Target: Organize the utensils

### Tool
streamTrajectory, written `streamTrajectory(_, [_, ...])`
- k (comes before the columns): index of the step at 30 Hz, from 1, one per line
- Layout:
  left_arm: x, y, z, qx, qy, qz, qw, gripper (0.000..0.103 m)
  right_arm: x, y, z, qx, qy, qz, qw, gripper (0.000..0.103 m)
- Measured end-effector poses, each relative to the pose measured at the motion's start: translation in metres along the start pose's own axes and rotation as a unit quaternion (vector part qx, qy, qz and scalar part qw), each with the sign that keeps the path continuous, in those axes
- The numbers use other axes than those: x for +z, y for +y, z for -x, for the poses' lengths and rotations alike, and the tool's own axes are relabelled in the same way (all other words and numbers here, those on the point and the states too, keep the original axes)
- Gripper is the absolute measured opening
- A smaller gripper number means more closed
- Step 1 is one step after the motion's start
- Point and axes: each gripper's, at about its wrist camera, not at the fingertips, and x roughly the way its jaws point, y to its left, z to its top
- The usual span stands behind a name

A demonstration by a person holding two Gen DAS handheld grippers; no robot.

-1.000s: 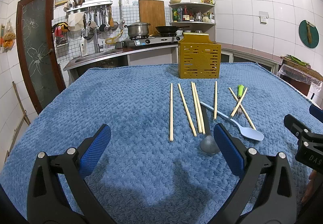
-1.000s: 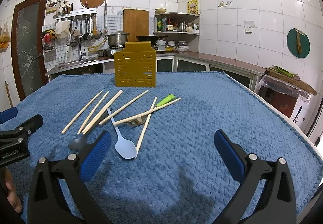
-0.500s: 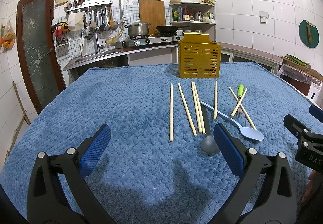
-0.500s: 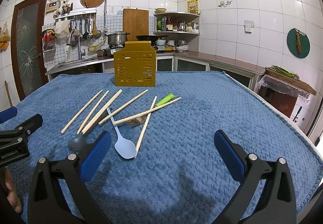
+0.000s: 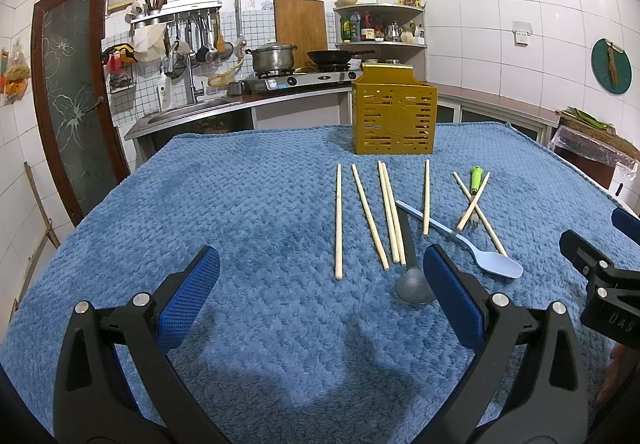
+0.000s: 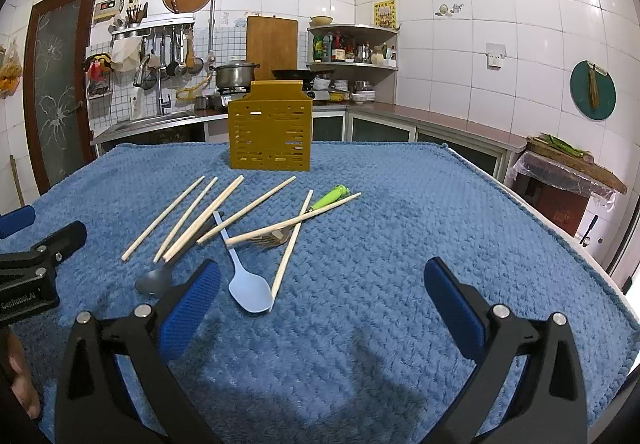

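A yellow slotted utensil holder stands upright at the far middle of the blue cloth. Before it lie several wooden chopsticks, a light blue spoon, a dark grey spoon and a green-handled fork. My left gripper is open and empty, near the dark spoon. My right gripper is open and empty, just right of the blue spoon.
The blue cloth covers the whole table; its right edge drops off to the floor. A counter with sink, stove and pots runs behind the table. Each gripper shows at the edge of the other's view.
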Motion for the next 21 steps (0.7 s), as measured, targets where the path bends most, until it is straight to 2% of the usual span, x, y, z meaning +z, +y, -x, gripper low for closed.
streamTrajectory(8, [-0.001,0.000,-0.005,-0.007,0.011,-0.002,0.9999,0.098,0.001,-0.002,-0.003,0.005,0.009,-0.004,1.000,0.099])
streamTrajectory(11, [0.004,0.002,-0.005,0.006,0.016,-0.006,0.9998,0.098,0.005,-0.004,-0.009,0.023,0.026,-0.008,0.999,0.099])
streamTrajectory(14, [0.014,0.006,-0.005,0.009,0.025,-0.009,0.9996,0.098,0.016,-0.007,-0.015,0.036,0.027,-0.006,0.999,0.099])
streamTrajectory(17, [0.029,0.011,-0.011,0.011,0.028,-0.012,0.9995,0.098,0.030,-0.008,-0.024,0.028,0.019,0.002,0.999,0.099])
streamTrajectory(21, [0.051,0.016,-0.026,-0.005,0.041,-0.008,0.9991,0.098,0.053,-0.012,-0.043,0.027,0.030,0.000,0.999,0.099])
